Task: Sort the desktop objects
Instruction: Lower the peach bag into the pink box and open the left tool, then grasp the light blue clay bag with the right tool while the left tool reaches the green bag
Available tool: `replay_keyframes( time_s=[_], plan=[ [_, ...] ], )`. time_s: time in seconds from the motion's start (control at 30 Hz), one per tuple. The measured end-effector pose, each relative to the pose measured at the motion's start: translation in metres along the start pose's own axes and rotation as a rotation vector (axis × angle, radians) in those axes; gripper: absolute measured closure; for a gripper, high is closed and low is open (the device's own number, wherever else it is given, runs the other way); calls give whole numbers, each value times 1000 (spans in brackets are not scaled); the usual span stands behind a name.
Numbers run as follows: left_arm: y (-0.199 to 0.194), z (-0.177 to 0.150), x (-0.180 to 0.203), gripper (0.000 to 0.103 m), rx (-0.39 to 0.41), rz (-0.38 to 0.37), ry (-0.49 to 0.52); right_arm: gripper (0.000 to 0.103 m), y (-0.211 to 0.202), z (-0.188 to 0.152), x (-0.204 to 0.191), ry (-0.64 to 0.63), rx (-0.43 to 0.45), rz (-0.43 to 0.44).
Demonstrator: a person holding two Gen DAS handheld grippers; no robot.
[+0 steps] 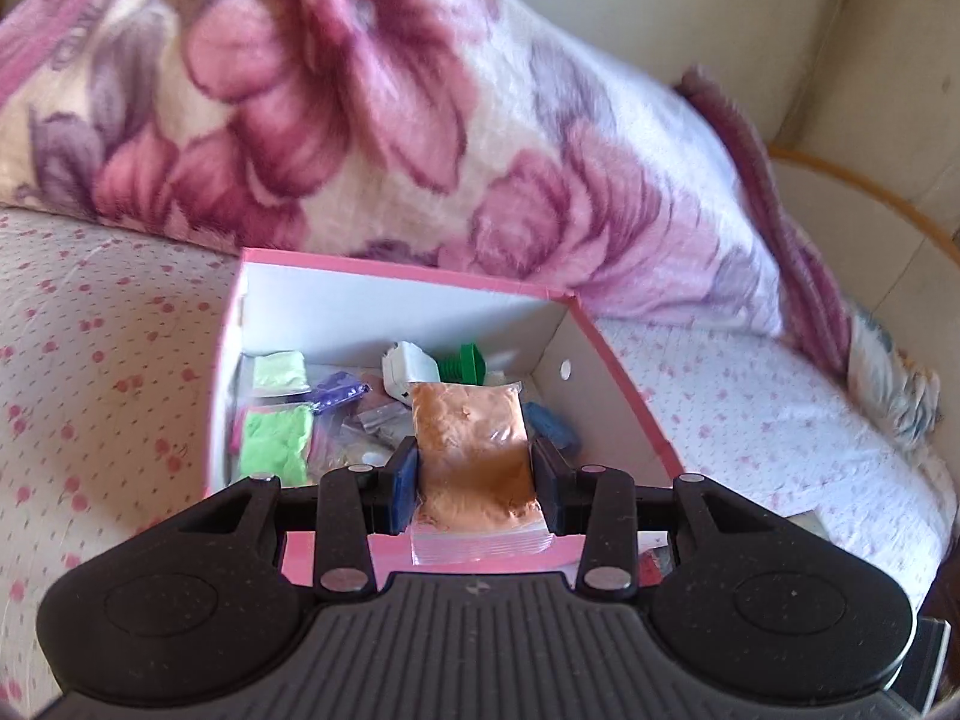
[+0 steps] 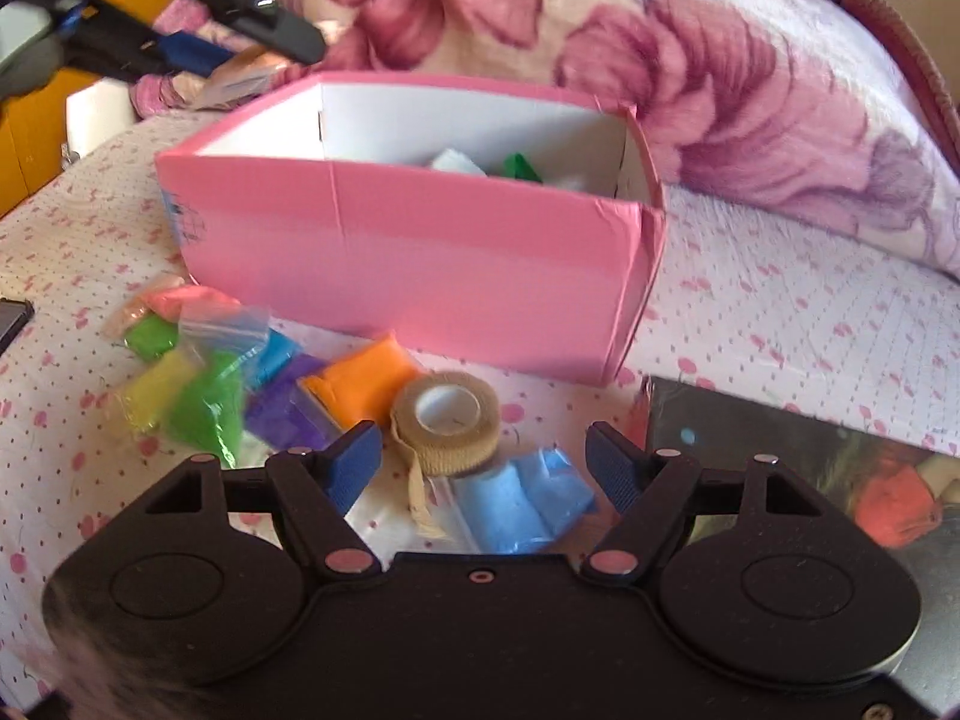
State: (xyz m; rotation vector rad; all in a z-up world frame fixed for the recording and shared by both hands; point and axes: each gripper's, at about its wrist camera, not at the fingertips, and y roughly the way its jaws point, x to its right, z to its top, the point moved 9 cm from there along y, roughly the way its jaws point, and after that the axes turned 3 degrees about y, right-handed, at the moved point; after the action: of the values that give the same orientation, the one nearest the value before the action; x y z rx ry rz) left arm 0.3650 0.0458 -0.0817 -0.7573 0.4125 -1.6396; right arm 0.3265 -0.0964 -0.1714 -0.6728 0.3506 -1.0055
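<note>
My left gripper [image 1: 474, 468] is shut on a clear bag of tan clay [image 1: 474, 450] and holds it over the open pink box [image 1: 396, 267]. The box holds green clay bags [image 1: 276, 444], a white block [image 1: 411, 369] and a green piece [image 1: 465, 363]. My right gripper [image 2: 483, 462] is open, low over the bed in front of the pink box [image 2: 408, 264]. A blue clay bag [image 2: 516, 501] lies between its fingers, with a beige tape roll [image 2: 447, 420] just beyond. The left gripper with its bag also shows in the right wrist view [image 2: 240, 69], above the box.
Several coloured clay bags [image 2: 210, 384], orange one [image 2: 366, 381] included, lie left of the tape on the dotted sheet. A floral blanket [image 1: 384, 90] is heaped behind the box. A shiny foil-like sheet [image 2: 810, 468] lies at the right. A dark object [image 2: 12, 318] sits at the left edge.
</note>
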Motion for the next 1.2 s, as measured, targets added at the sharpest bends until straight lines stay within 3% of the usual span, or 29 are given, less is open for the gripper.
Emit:
replay_keyframes(
  time_s=[0.3,0.57,0.63,0.7,0.77,0.97,1.2],
  plan=[
    [79,17,-15,65,-172,108,21,27,9,-5,3,-4,-38,18],
    [115,33,-30,65,-228,206,13,27,13,-7,5,19,-51,42],
    [123,32,-35,61,-254,226,4,27,13,-7,5,21,-53,44],
    [125,32,-39,47,-258,226,-16,27,14,-7,5,20,-54,44],
    [121,32,-40,43,-241,229,-13,27,14,-7,6,21,-55,43],
    [82,31,-38,43,-170,210,-10,27,14,-7,7,22,-58,41],
    [-8,28,-39,43,-48,184,34,27,14,-9,9,26,-62,36]
  ],
)
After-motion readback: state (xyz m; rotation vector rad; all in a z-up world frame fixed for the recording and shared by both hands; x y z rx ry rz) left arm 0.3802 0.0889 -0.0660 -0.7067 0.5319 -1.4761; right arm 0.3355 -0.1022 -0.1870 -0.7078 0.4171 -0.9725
